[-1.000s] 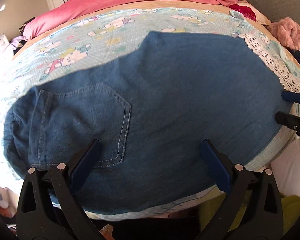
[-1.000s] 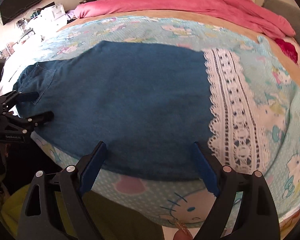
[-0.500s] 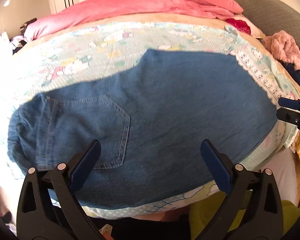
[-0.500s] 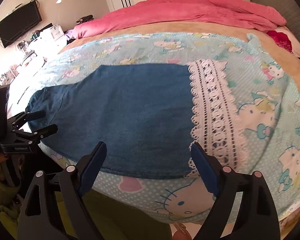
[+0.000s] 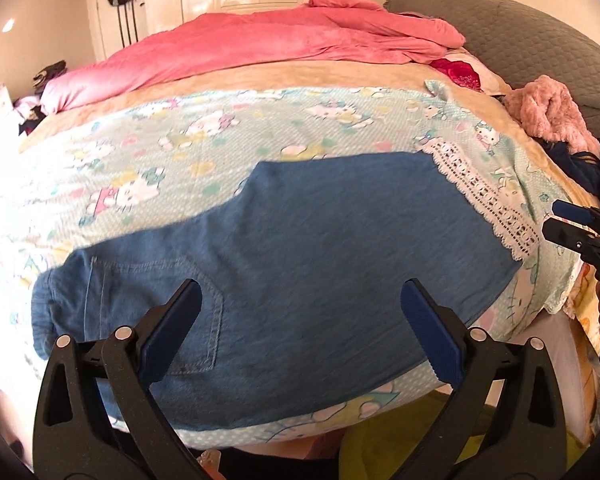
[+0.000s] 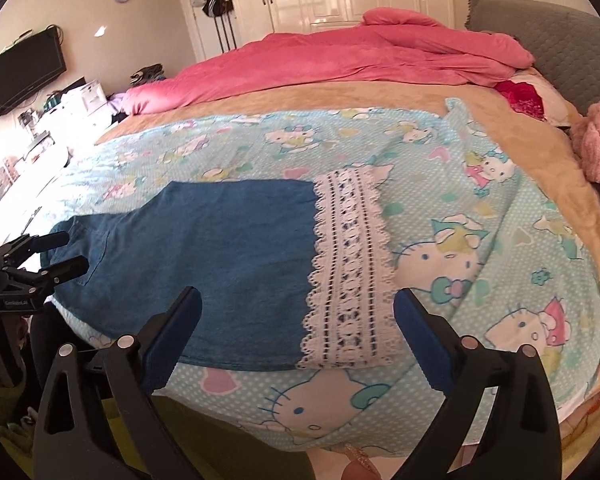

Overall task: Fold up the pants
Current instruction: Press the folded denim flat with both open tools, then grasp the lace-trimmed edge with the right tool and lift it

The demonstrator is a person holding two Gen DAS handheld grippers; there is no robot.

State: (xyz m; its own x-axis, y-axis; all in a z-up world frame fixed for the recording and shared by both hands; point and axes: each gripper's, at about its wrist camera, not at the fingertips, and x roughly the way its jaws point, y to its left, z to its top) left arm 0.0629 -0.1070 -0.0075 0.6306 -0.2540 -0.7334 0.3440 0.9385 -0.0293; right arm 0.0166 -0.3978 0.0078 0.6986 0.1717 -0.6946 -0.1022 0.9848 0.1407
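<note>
Jaws of both grippers gape, holding nothing.

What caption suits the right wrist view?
Open right gripper above blue pants with lace hems on a cartoon-print sheet.

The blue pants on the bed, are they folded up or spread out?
Partly folded: the pants lie flat with one leg showing, lace hems stacked together.

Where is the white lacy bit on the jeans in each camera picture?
Left wrist view: the lace hem is at the right, running slantwise along the right end of the blue jeans.
Right wrist view: the lace hem is in the middle, just right of the denim.
Shared landmark: the pink duvet behind.
</note>
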